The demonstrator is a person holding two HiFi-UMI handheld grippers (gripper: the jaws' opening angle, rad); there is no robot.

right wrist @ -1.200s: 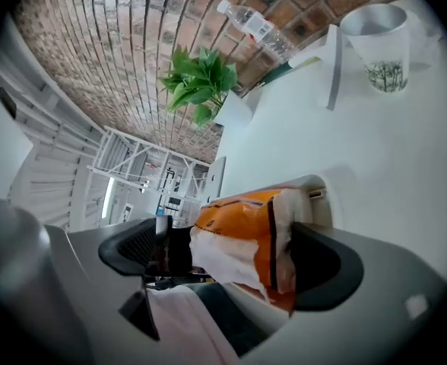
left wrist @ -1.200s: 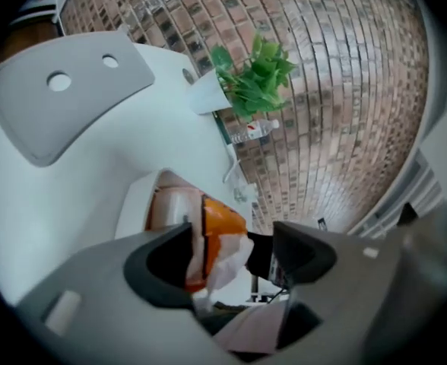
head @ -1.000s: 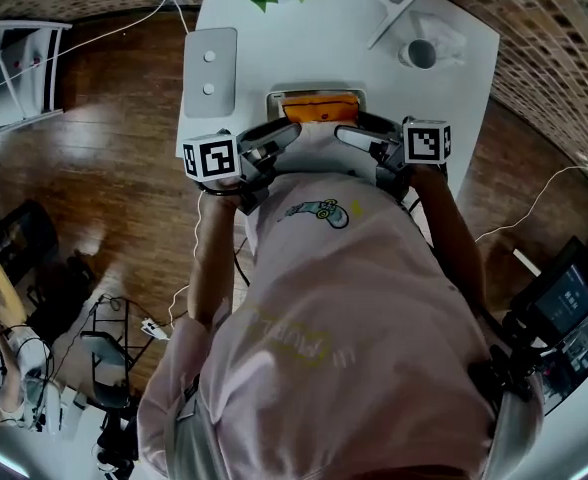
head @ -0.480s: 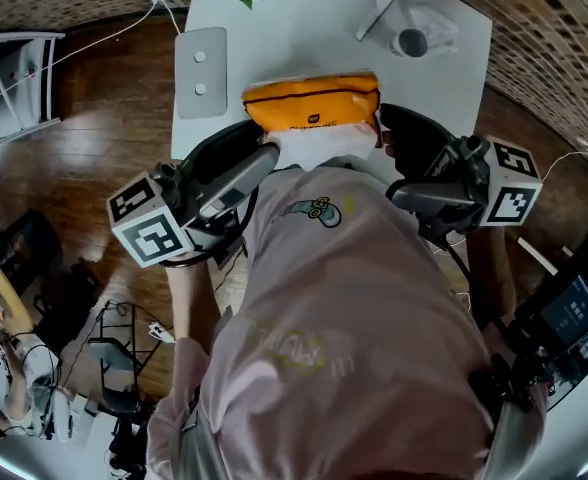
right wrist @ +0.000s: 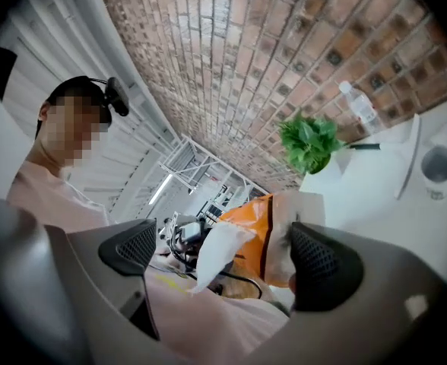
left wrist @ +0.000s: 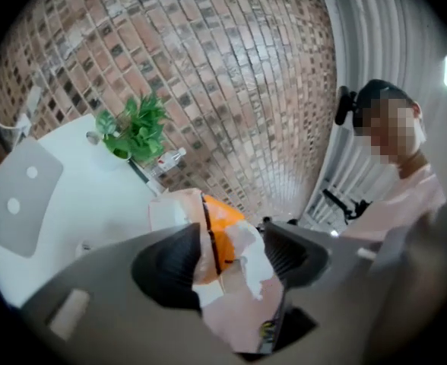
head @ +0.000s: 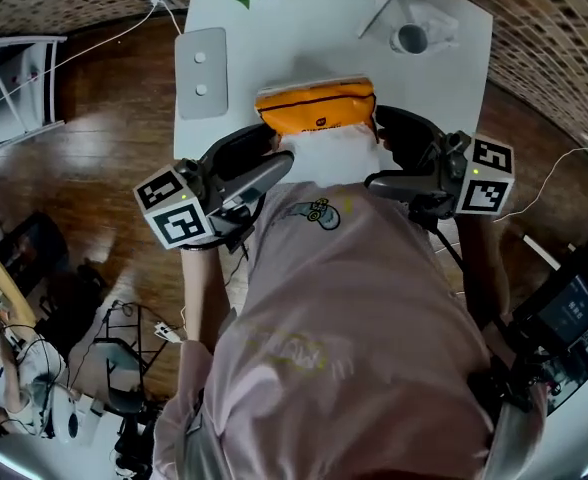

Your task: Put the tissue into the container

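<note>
orange tissue pack (head: 316, 106) hangs above the white table (head: 304, 38), carried between two tools. left gripper (left wrist: 227, 253) clamps one end; right gripper (right wrist: 223, 249) stands wide, only one jaw touching the pack.

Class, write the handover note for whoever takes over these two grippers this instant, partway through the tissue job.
Left gripper: jaws closed round one end of the orange plastic tissue pack, a white tissue sheet poking out.
Right gripper: jaws apart, one pad touching the pack's other end.
Pack is held above the white table. A pale box edge hugs its side; whether that is the container, I cannot tell.
Done: pack is off the table. Left: find the container, seat the pack inside.
</note>
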